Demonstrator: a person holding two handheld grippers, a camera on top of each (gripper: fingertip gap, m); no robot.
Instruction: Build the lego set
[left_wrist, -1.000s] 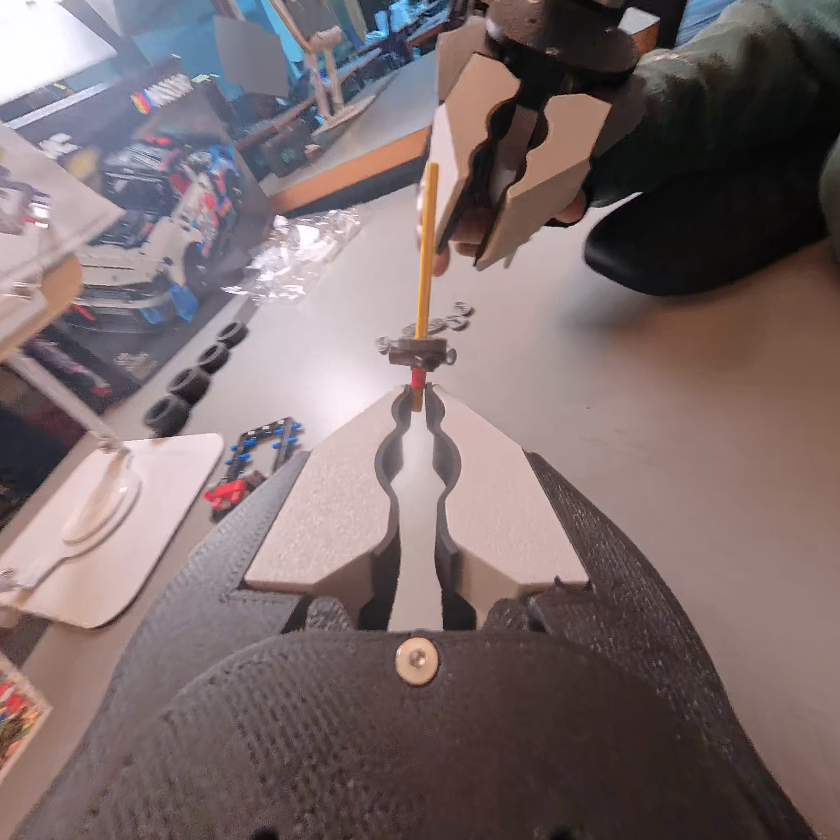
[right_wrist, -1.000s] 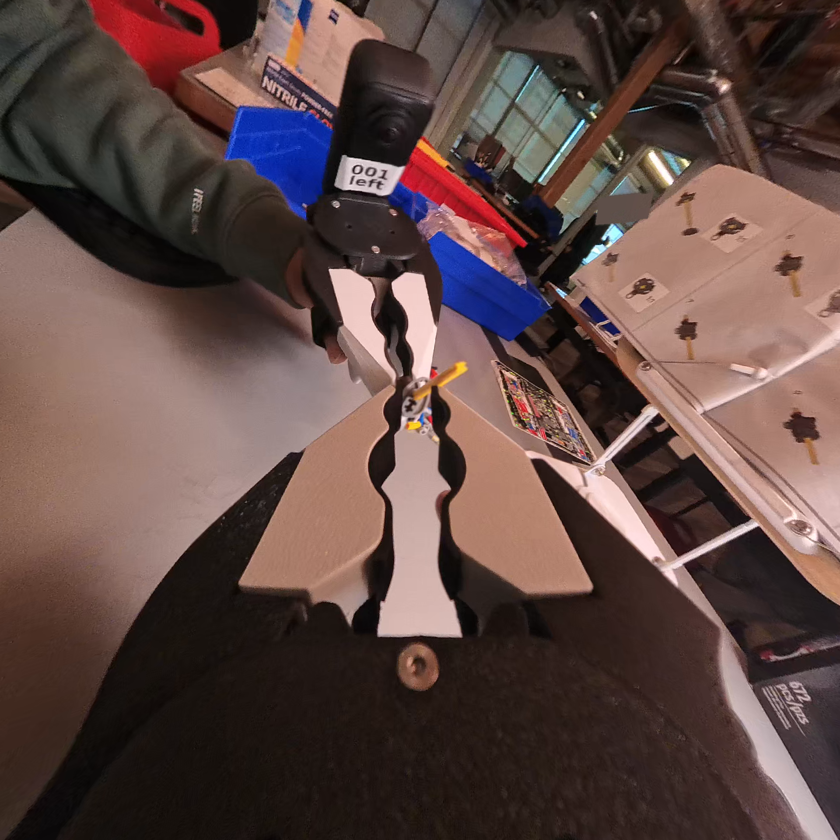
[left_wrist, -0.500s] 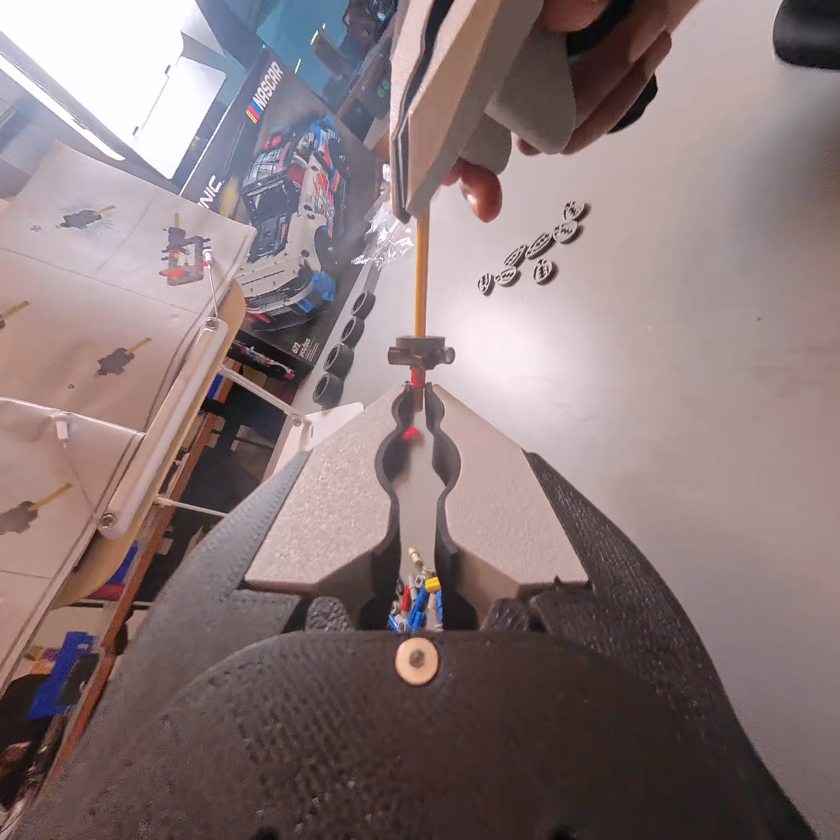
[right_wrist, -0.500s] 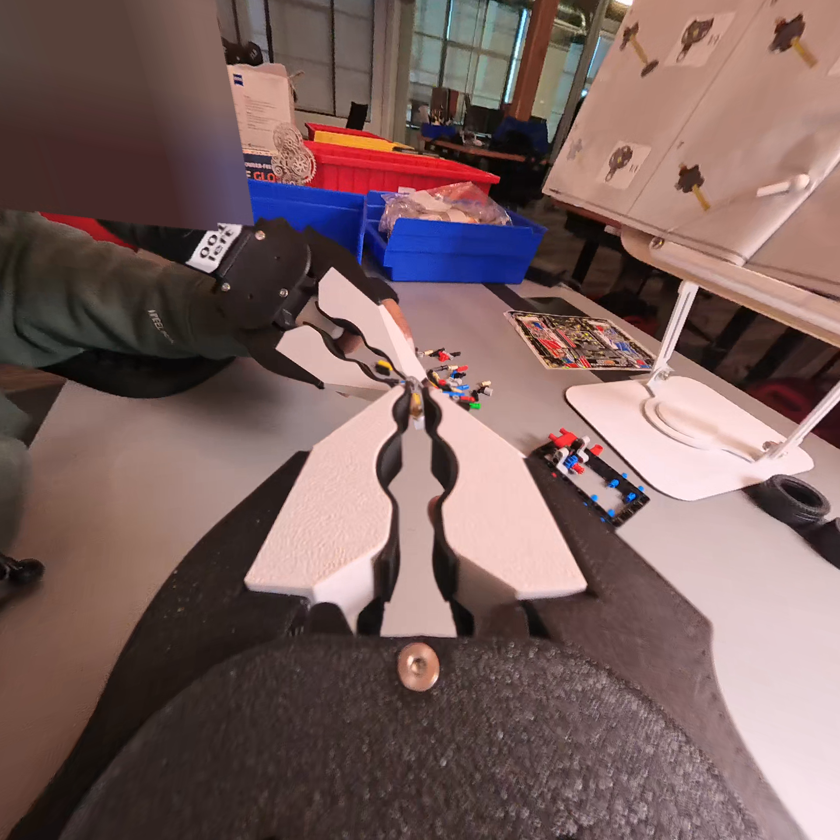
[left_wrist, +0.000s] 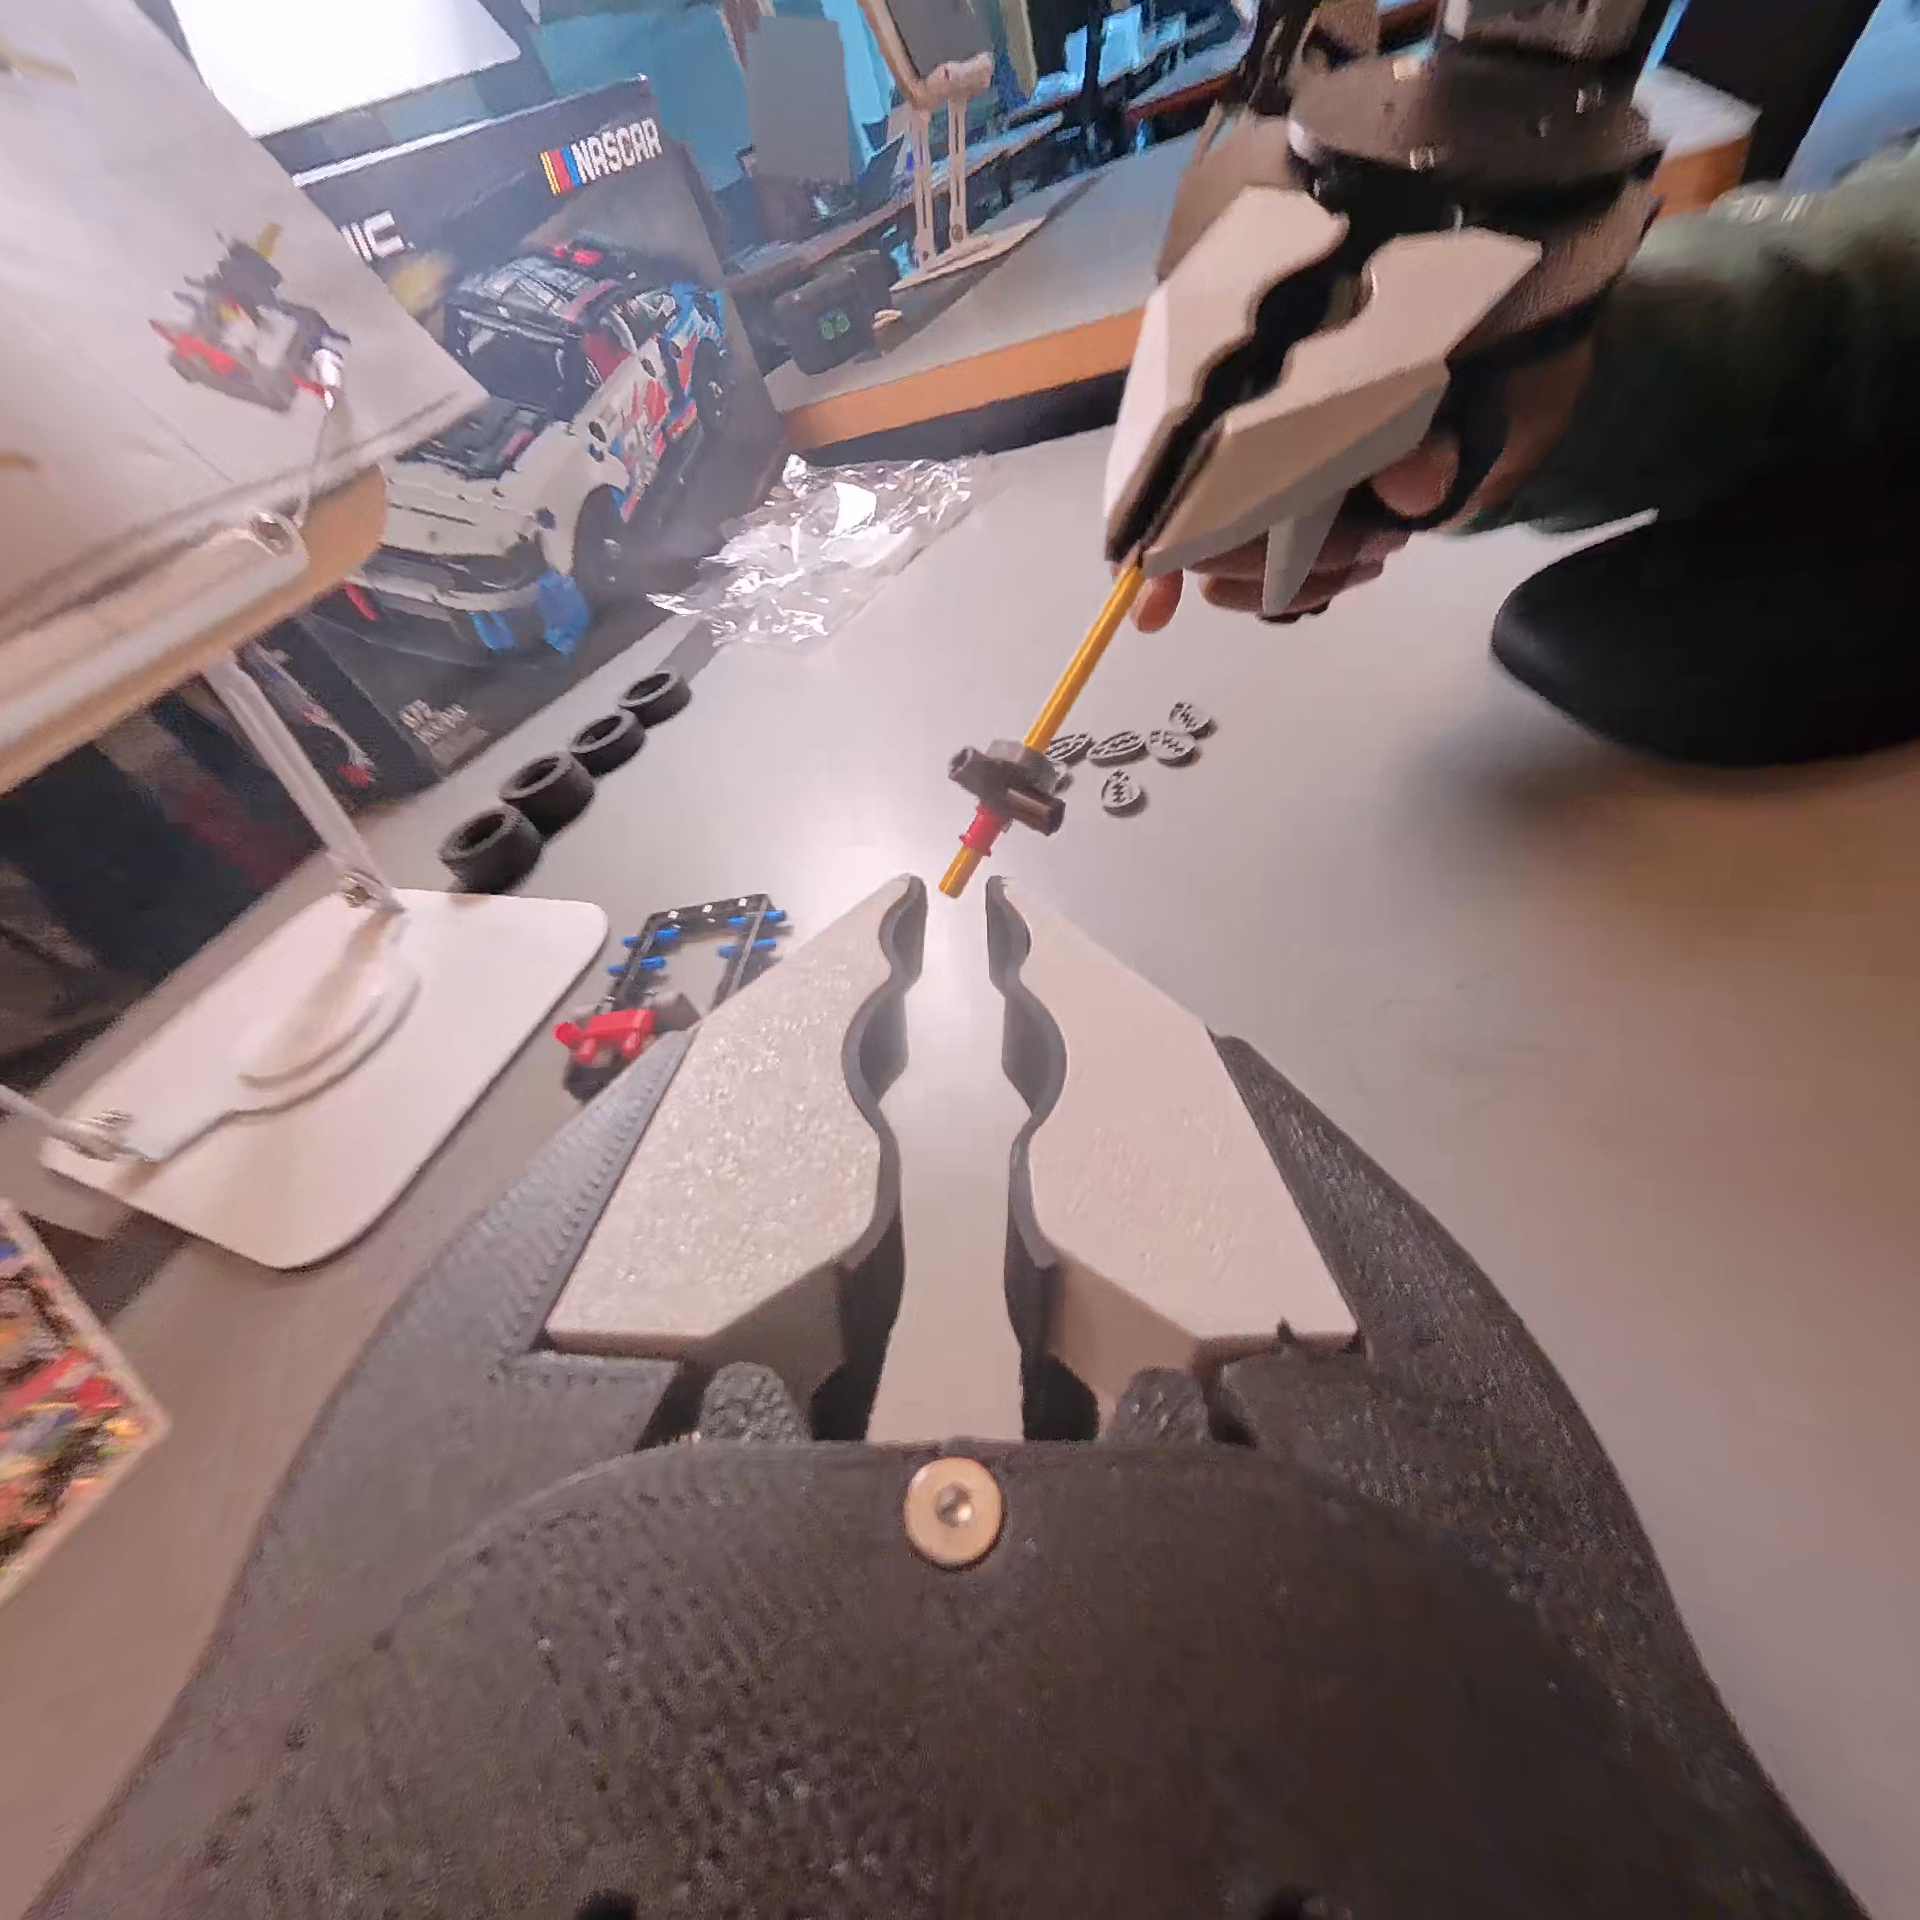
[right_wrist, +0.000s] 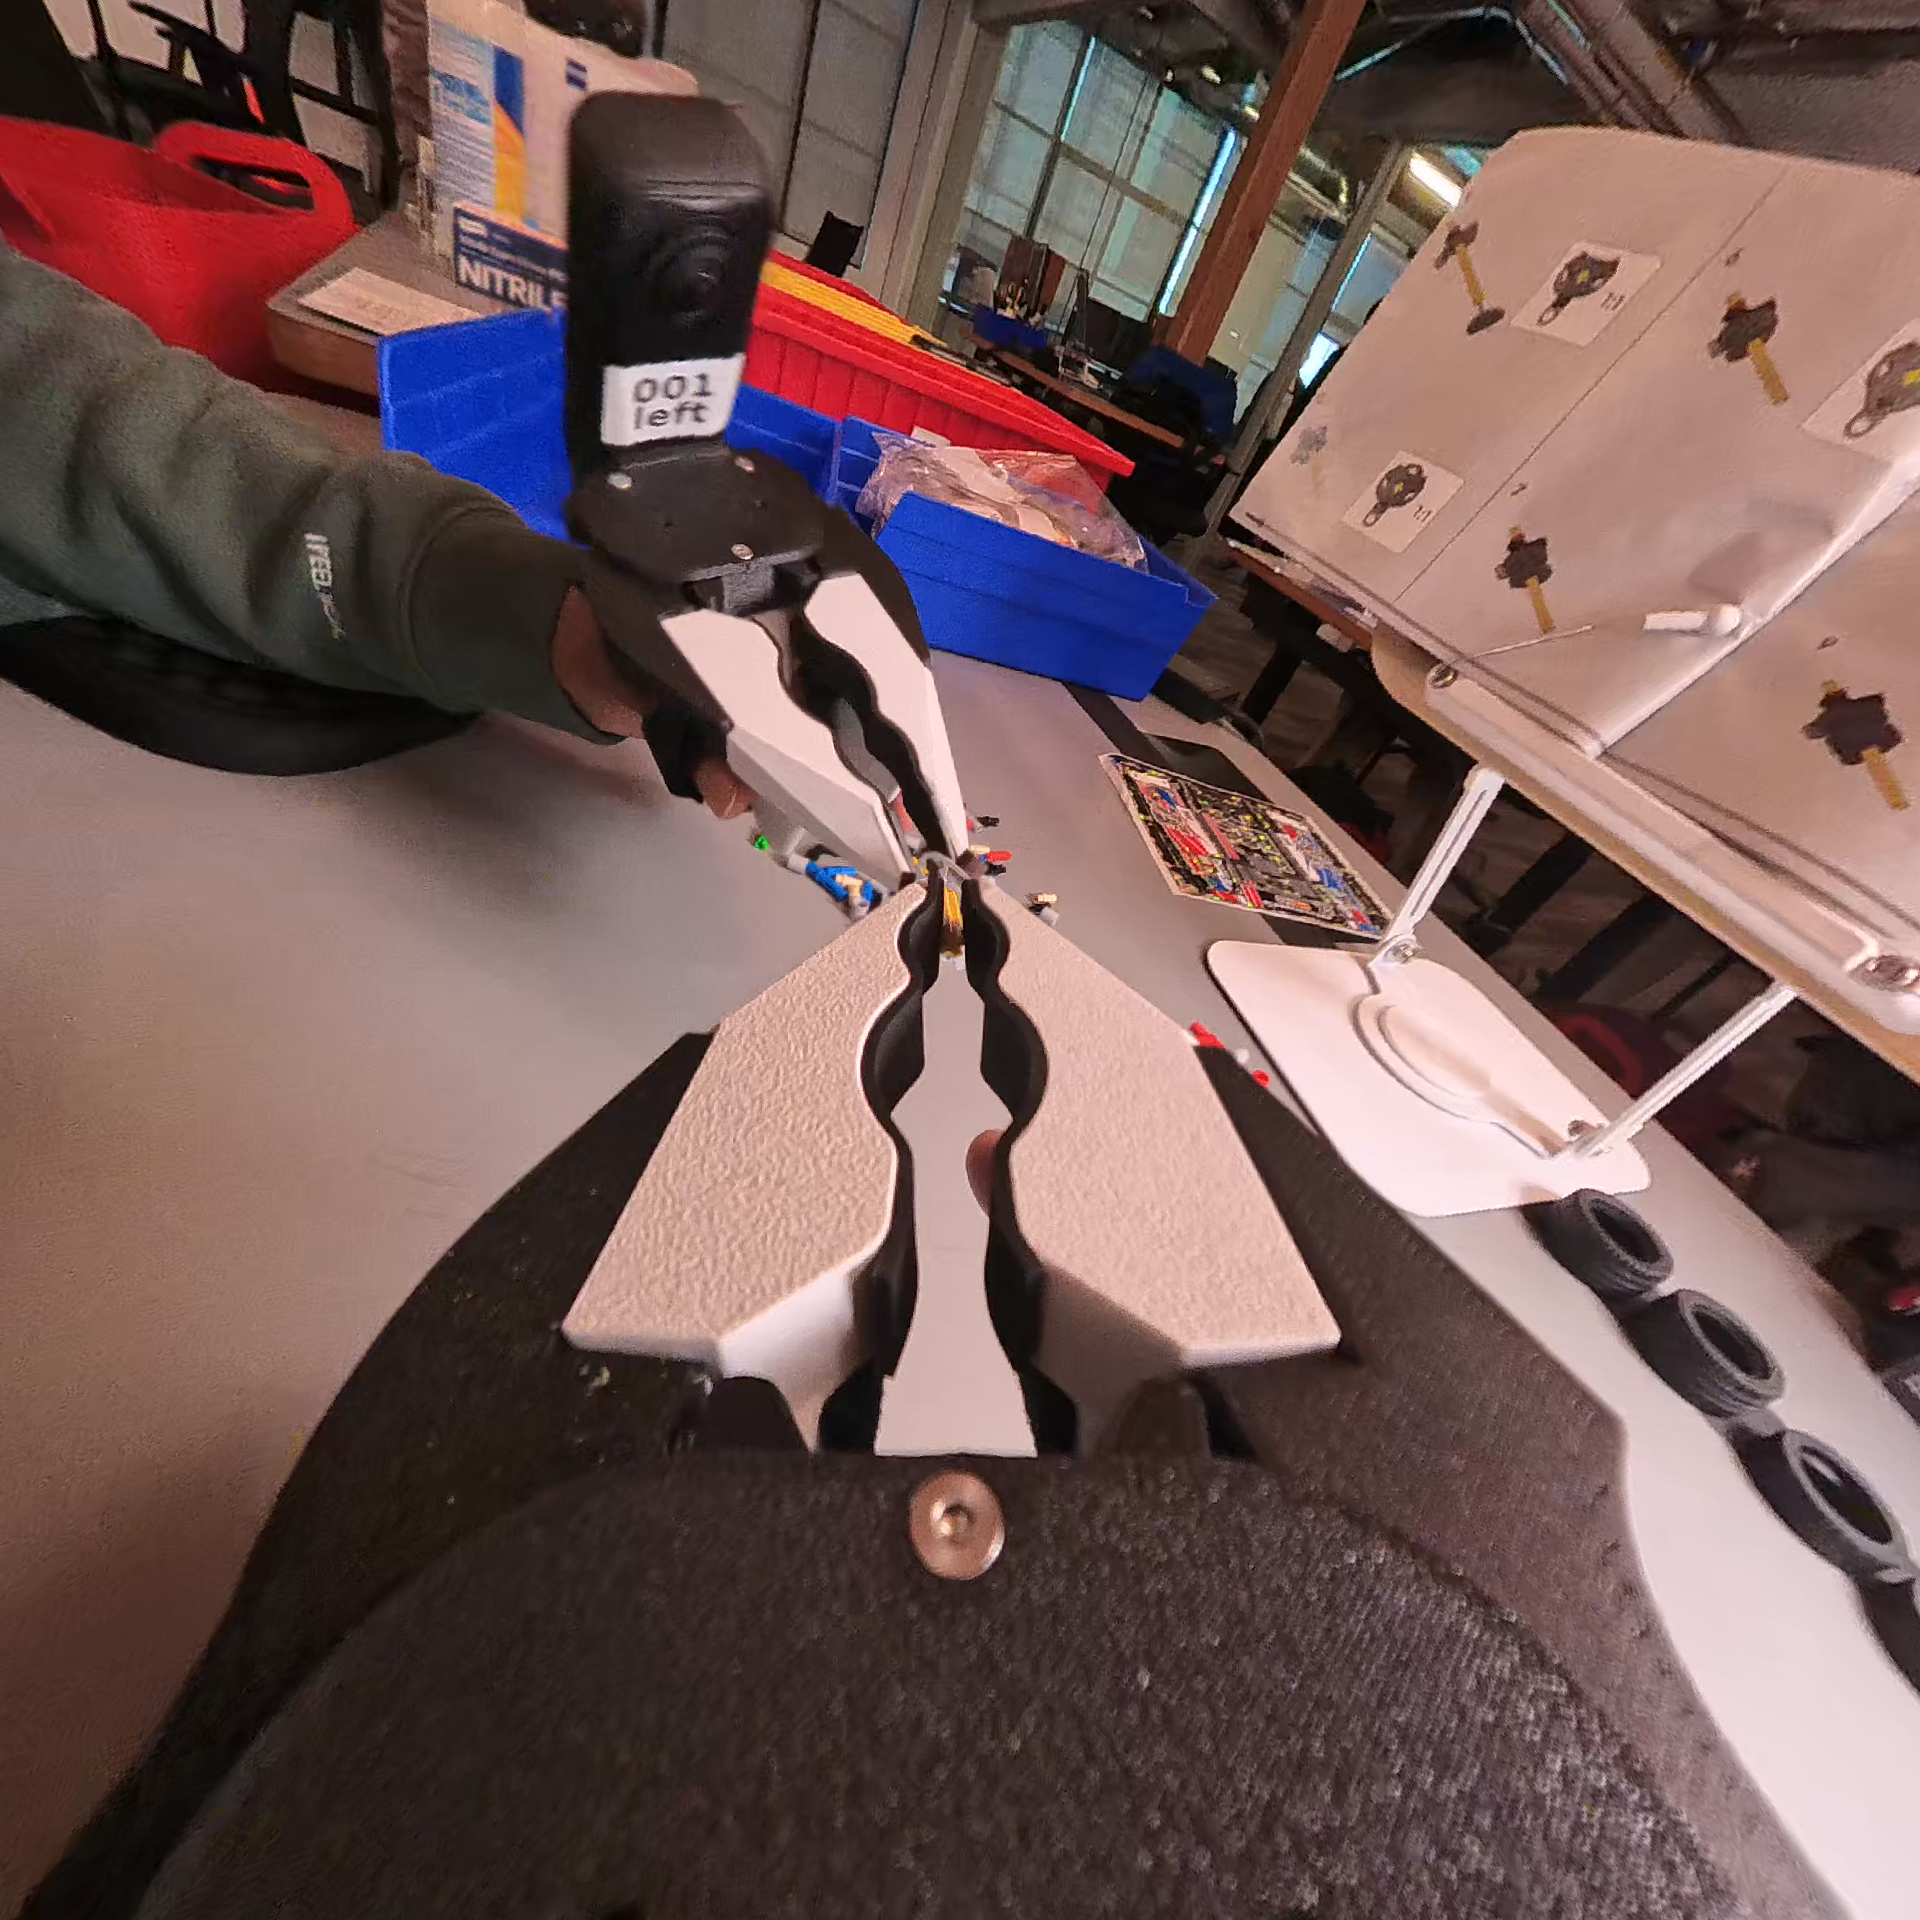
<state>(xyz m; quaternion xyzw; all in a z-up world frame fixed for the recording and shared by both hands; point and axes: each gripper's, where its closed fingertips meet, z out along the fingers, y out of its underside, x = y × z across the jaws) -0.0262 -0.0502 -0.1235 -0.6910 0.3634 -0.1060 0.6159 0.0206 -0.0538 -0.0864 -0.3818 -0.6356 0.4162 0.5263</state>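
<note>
A yellow axle (left_wrist: 1081, 691) carrying a dark grey connector (left_wrist: 1006, 781) and a red bush (left_wrist: 982, 828) hangs slanted in the air above the grey table (left_wrist: 1507, 1039). Its upper end is clamped between the closed jaws of the right gripper (left_wrist: 1127, 556), which points down and to the left from a hand (left_wrist: 1309, 561) in a dark green sleeve (left_wrist: 1714, 343). Its free lower end sits just in front of the left gripper (left_wrist: 954, 891), whose jaws stand slightly apart, holding nothing. Near the axle lie grey round discs (left_wrist: 1127, 753); farther left lie four black tyres (left_wrist: 566, 774), a black frame with blue pins (left_wrist: 691, 956) and a white stand base (left_wrist: 312, 1070).
</note>
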